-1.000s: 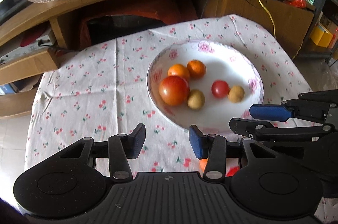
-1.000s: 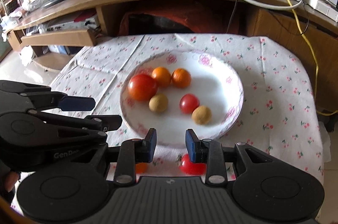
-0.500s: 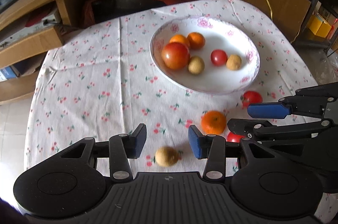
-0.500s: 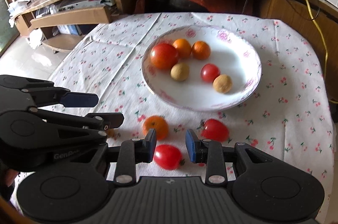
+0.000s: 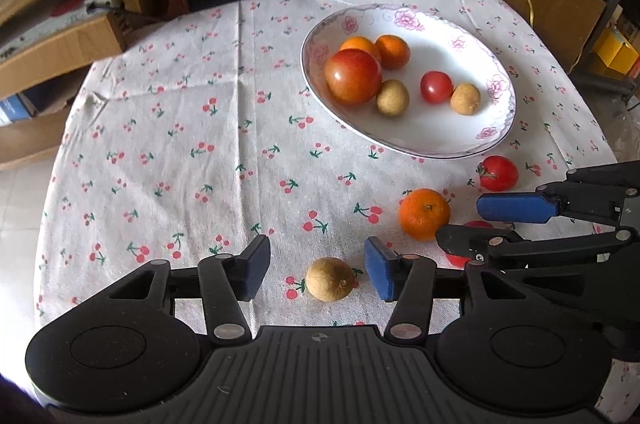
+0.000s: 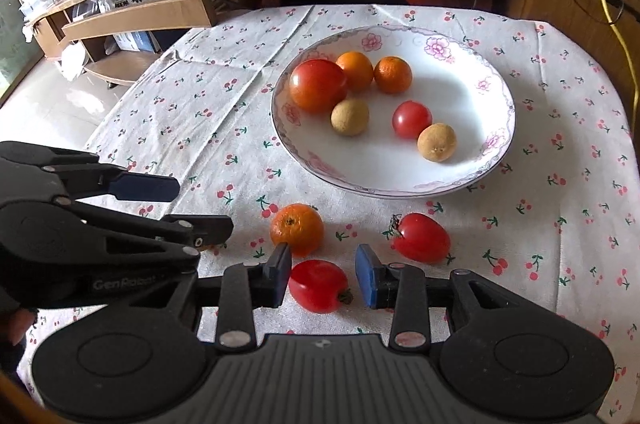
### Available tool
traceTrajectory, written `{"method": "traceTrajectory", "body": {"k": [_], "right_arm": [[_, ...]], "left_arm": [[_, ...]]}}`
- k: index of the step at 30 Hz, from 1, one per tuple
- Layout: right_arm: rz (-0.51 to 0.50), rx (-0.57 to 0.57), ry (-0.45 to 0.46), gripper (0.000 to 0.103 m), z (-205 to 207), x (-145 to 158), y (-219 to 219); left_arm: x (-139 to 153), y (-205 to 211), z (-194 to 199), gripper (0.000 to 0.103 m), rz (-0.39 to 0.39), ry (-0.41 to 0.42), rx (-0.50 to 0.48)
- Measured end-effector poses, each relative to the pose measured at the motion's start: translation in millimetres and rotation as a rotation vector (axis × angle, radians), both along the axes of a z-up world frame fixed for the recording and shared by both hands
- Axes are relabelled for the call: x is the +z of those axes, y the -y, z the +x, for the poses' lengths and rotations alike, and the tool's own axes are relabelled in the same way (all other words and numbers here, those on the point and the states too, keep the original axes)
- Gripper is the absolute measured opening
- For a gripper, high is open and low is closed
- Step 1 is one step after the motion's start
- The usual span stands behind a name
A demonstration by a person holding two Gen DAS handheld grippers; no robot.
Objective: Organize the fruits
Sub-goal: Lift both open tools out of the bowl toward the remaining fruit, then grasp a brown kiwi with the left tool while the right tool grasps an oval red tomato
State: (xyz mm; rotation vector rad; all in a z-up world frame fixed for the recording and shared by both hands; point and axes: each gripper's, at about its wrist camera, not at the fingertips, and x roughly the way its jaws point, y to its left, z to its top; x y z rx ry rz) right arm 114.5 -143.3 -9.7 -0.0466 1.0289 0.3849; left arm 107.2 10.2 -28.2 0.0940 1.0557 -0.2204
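While both grippers drew back toward the near edge of the worktop (image 5: 168,127) over the last second, the loose fruit that had been hidden under them came into view. A brown longan (image 5: 330,279) lay at lower centre of the left wrist view, between the wide-open fingers of the left gripper (image 5: 316,268) but touching neither pad. At lower centre of the right wrist view, a small red tomato (image 6: 319,286) sat between the fingers of the right gripper (image 6: 323,274), which were open somewhat narrower, with a gap on each side. Just beyond it on the cherry-print cloth rested a mandarin (image 6: 297,228) and a second loose tomato (image 6: 421,237), both apart from the plate (image 6: 460,179).

That plate, which had filled the middle of both views a second earlier, stood higher in the frames, carrying six fruits: a large tomato (image 6: 318,85), two mandarins, two longans and a cherry tomato.

Judging by this, four fruits were yet to be sorted, and each gripper seemed lined up for a pick, with neither closed on anything yet.
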Motion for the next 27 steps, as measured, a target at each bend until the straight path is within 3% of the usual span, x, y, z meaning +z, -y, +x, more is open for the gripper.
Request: {"method": "traceTrajectory", "body": {"k": [13, 18, 23, 27], "right_arm": [[0.008, 0.007, -0.047, 0.036, 2.2, -4.8, -1.1], [0.014, 0.005, -0.054, 0.036, 2.7, -4.2, 1.4], [0.020, -0.005, -0.055, 0.036, 2.3, -2.9, 4.4], [0.025, -0.015, -0.055, 0.036, 2.4, -1.8, 6.8]], "left_arm": [[-8.4, -8.8, 6.3, 0.063, -0.041, -0.047, 0.014], [-8.7, -5.6, 6.5, 0.052, -0.051, -0.043, -0.004], [-9.3, -1.8, 3.3, 0.048, -0.037, -0.044, -0.030], [-8.9, -2.4, 1.6, 0.037, -0.038, -0.042, -0.033]]}}
